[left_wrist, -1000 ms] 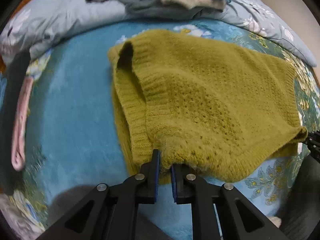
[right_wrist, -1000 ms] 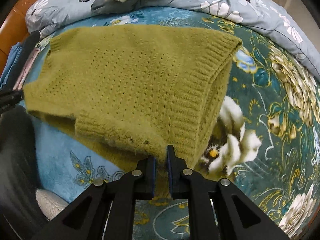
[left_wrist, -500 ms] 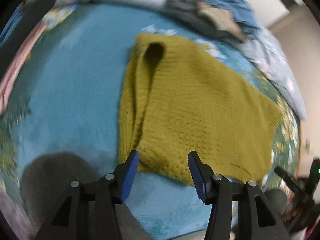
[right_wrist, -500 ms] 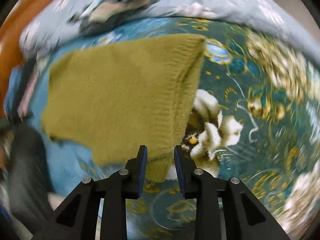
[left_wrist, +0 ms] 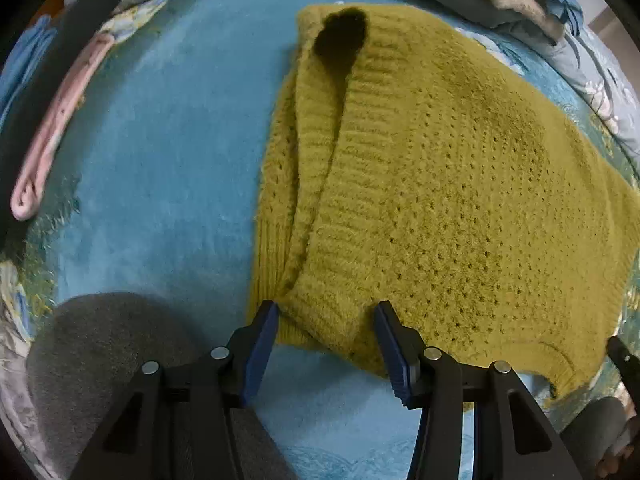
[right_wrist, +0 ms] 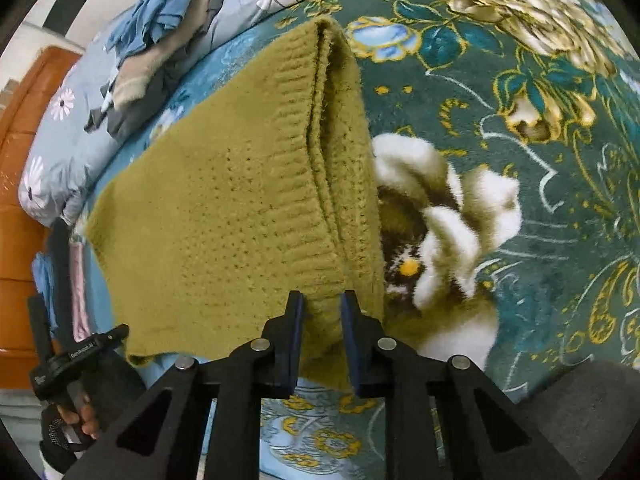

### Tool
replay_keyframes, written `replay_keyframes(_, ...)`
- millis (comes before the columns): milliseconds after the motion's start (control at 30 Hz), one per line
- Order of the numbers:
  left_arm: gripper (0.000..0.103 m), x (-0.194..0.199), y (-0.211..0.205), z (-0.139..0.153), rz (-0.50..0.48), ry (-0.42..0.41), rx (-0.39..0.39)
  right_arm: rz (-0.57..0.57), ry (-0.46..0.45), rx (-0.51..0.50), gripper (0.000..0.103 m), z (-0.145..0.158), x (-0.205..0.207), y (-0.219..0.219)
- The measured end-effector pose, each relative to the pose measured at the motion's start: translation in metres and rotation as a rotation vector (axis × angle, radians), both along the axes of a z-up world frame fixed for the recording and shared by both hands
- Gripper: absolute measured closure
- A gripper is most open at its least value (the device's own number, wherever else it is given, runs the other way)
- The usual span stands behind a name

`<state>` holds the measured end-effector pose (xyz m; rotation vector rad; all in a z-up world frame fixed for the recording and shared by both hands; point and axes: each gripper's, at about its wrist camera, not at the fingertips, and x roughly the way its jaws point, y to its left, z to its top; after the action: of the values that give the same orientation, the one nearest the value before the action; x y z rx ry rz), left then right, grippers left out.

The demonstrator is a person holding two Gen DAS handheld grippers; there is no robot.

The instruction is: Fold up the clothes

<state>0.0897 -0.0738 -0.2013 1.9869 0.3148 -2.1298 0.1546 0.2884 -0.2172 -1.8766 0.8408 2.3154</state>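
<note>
An olive-green knitted sweater lies folded on the bed, its ribbed edge toward the left wrist camera. My left gripper is open wide, its blue-padded fingers either side of the sweater's near corner without pinching it. In the right wrist view the same sweater lies flat with its ribbed hem running toward me. My right gripper is open by a narrow gap, and the hem's near end sits between its fingers. The left gripper's handle, held in a hand, shows at the lower left of that view.
The bed has a teal floral blanket. Several loose garments are piled on a grey flowered quilt at the far side. A folded pink cloth lies to the left. A grey-clad knee shows near the left gripper.
Both grippers let go of the sweater, which now lies flat and folded. The left gripper has opened wide. The right opened half a second ago and its gap has since narrowed.
</note>
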Motion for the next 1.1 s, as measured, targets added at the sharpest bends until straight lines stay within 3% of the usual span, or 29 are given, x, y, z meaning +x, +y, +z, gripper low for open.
replay_keyframes(100, 0.050, -0.001, 0.005, 0.021, -0.010, 0.100, 0.036, -0.015, 0.032, -0.006, 0.082, 0.004, 0.001, 0.006)
replay_keyframes(133, 0.050, -0.003, 0.010, 0.027, -0.031, 0.132, 0.057, -0.026, 0.042, -0.016, 0.077, 0.005, 0.003, 0.010)
replay_keyframes(167, 0.048, -0.005, 0.015, 0.033, -0.053, 0.163, 0.078, -0.036, 0.052, -0.026, 0.064, 0.005, 0.005, 0.015)
replay_keyframes(200, 0.048, -0.007, 0.021, 0.039, -0.074, 0.194, 0.099, -0.046, 0.056, -0.039, 0.057, 0.003, 0.005, 0.018)
replay_keyframes(367, 0.048, -0.018, 0.055, 0.037, -0.167, 0.197, 0.212, -0.096, 0.021, -0.087, 0.055, -0.020, -0.001, 0.032)
replay_keyframes(567, 0.048, -0.038, 0.087, 0.026, -0.227, 0.160, 0.283, -0.178, 0.072, -0.176, 0.052, -0.029, -0.001, 0.049)
replay_keyframes(700, 0.048, -0.049, 0.103, 0.021, -0.256, 0.153, 0.294, -0.181, 0.107, -0.254, 0.054, -0.032, -0.004, 0.053)
replay_keyframes(767, 0.048, -0.048, 0.104, 0.022, -0.256, 0.146, 0.286, -0.137, 0.126, -0.290, 0.063, -0.031, -0.007, 0.050)
replay_keyframes(867, 0.048, -0.053, 0.106, 0.022, -0.245, 0.141, 0.276, -0.109, 0.114, -0.256, 0.068, -0.032, -0.008, 0.052)
replay_keyframes(1100, 0.048, -0.061, 0.112, 0.015, -0.242, 0.125, 0.251, -0.153, 0.135, -0.290, 0.078, -0.036, -0.013, 0.060)
